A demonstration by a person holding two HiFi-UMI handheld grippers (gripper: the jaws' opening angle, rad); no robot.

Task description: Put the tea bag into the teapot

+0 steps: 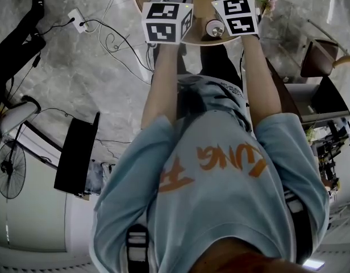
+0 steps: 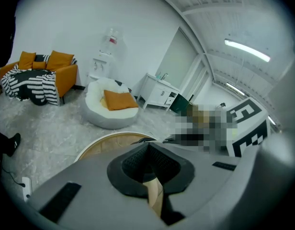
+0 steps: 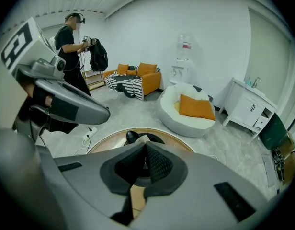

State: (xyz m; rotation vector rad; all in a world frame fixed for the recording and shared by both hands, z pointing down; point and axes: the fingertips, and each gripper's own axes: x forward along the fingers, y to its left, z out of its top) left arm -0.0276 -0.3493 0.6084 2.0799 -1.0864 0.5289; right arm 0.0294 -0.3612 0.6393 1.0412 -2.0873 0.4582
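Both claws are held side by side over the near edge of a round wooden tabletop and tilted downward. This posture is judged to be an approach, since it puts the things on the tabletop straight ahead of the jaws. The left claw is pressed together, pad tip against pad tip, with nothing between them. The right claw is likewise closed and empty. Neither holds the tea bag, so the pick is judged not yet begun, and one claw will have to spread before it can take anything. A pale, flat piece lies on the tabletop just beyond the right claw's tips, touching or just beside a dark, glossy, rounded object. These may be the tea bag and the teapot, but both are too small to confirm. The claw bodies are smooth grey moulded plastic. The pads are black with a fine cross-hatched texture, presumably for grip on thin, light items. Each claw carries a cube with black-and-white square markers. The tabletop is warm, matte wood with a pale rim, standing on a grey marbled floor.
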